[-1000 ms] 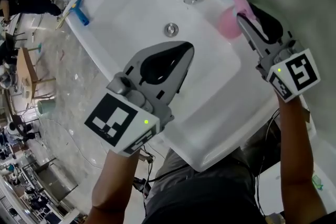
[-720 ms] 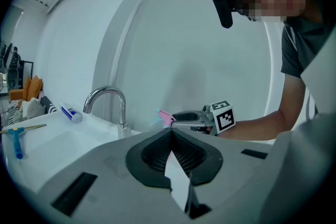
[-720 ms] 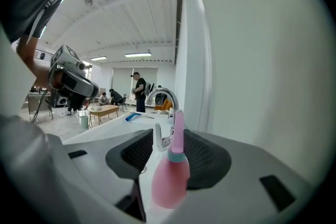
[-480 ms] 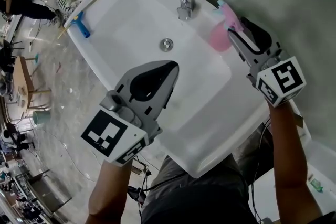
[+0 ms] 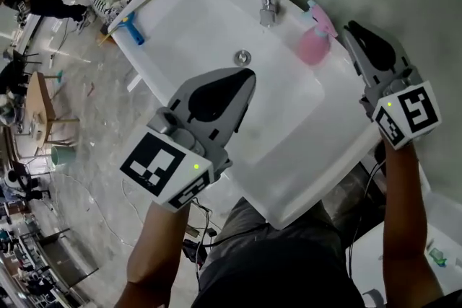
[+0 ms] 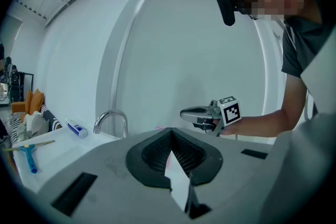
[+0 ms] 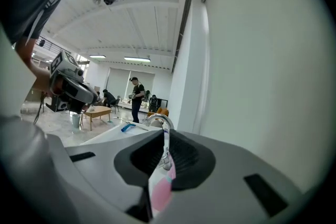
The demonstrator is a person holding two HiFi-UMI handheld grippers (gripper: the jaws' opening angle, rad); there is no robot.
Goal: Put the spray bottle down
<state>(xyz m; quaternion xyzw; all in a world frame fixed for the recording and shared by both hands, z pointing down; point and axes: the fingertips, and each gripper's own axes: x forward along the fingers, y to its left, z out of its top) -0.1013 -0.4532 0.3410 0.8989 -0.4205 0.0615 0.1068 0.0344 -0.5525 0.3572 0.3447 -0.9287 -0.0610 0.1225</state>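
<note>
Standing on white ceramic basin (image 5: pixel 283 200): pink plastic spray bottle (image 5: pixel 313 45), released. Right gripper (image 5: pixel 352 29) withdrawn, jaws closing empty; left gripper (image 5: pixel 249 75) clenched, empty. Placement judged done.

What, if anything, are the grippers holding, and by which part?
Nothing: the spray bottle stands alone on the sink; left gripper empty, right gripper closing its jaws on nothing.

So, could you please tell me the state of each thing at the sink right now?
spray bottle: upright on the sink rim, free of both grippers.
right gripper: jaws closing, nothing between them.
left gripper: shut, empty.
faucet: no water running.
</note>
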